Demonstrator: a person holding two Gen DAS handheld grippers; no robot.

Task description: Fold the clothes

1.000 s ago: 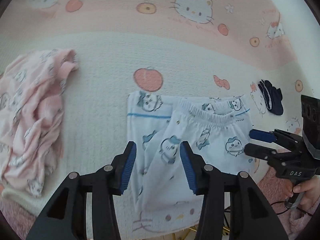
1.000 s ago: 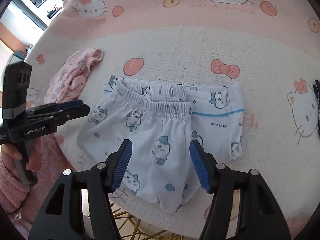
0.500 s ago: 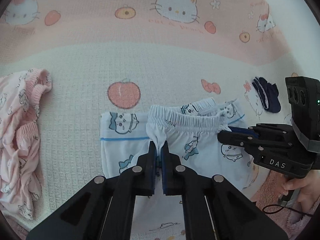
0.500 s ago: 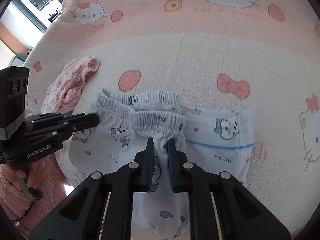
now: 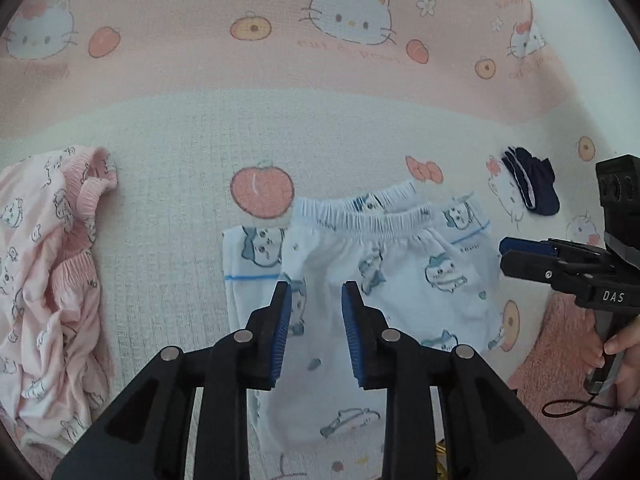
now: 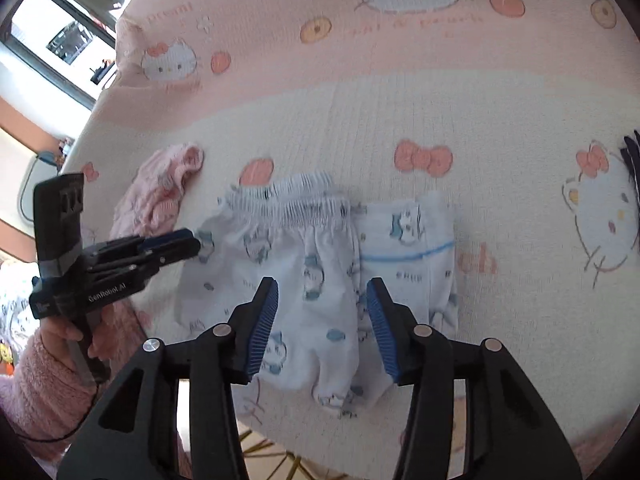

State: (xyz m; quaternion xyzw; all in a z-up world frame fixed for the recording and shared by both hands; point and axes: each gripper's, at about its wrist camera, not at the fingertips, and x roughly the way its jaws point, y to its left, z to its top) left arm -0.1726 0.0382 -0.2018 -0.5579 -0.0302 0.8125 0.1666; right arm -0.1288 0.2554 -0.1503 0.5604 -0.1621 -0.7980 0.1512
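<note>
White shorts [image 5: 384, 280] lie crosswise just beyond both opening, empty grippers: left hand-held gripper [image 5: 314, 332], right hand-held gripper [image 6: 322, 328].

Edges and blur hiding plenty here

Pink pajamas [image 5: 48, 280] run off the left edge, away from the blue shorts [image 5: 360, 280]; navy socks [image 6: 632, 160] are clipped right of them, shorts' print [image 6: 316, 276] smeared (motion blur), lower hem behind the left gripper [image 5: 314, 332].
</note>
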